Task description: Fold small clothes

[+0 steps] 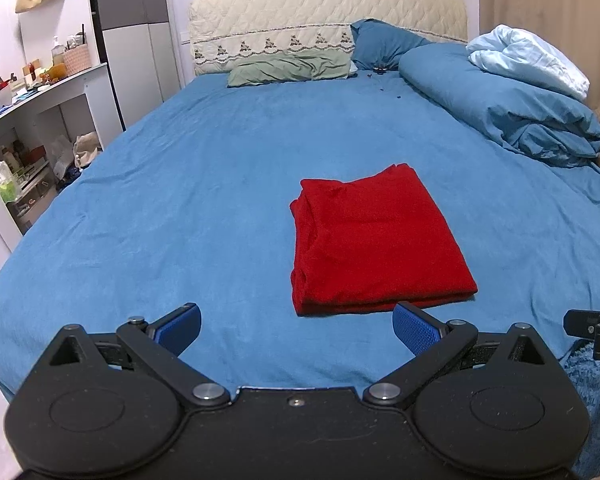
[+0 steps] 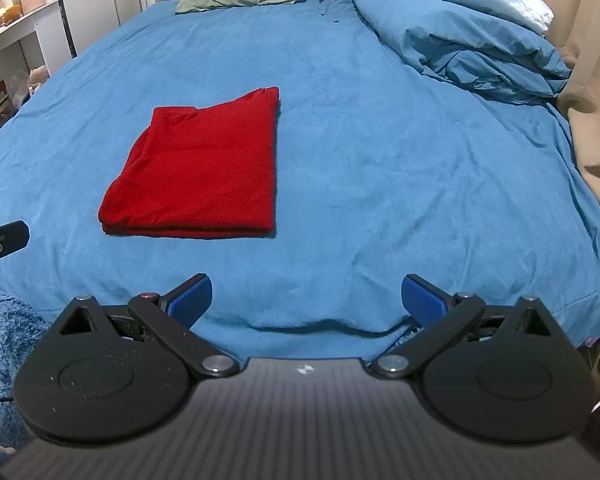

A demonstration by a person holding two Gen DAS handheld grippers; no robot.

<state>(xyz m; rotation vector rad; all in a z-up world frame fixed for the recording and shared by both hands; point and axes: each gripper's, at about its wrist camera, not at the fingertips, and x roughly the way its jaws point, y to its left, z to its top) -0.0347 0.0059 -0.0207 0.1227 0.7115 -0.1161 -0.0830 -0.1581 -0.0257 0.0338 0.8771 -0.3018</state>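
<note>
A red garment (image 1: 376,244) lies folded into a flat rectangle on the blue bed sheet (image 1: 180,200); it also shows in the right wrist view (image 2: 204,172). My left gripper (image 1: 298,330) is open and empty, held near the bed's front edge just short of the garment's near edge. My right gripper (image 2: 308,300) is open and empty, near the front edge and to the right of the garment. A part of the right gripper (image 1: 592,330) shows at the right edge of the left wrist view, and the left gripper (image 2: 0,244) shows at the left edge of the right wrist view.
A bunched blue duvet (image 1: 512,108) with a pale blue quilt (image 1: 528,58) lies at the back right. A green pillow (image 1: 292,70) and blue pillow (image 1: 384,46) lie by the headboard (image 1: 324,20). White shelves (image 1: 40,120) stand left. A beige curtain (image 2: 596,80) hangs right.
</note>
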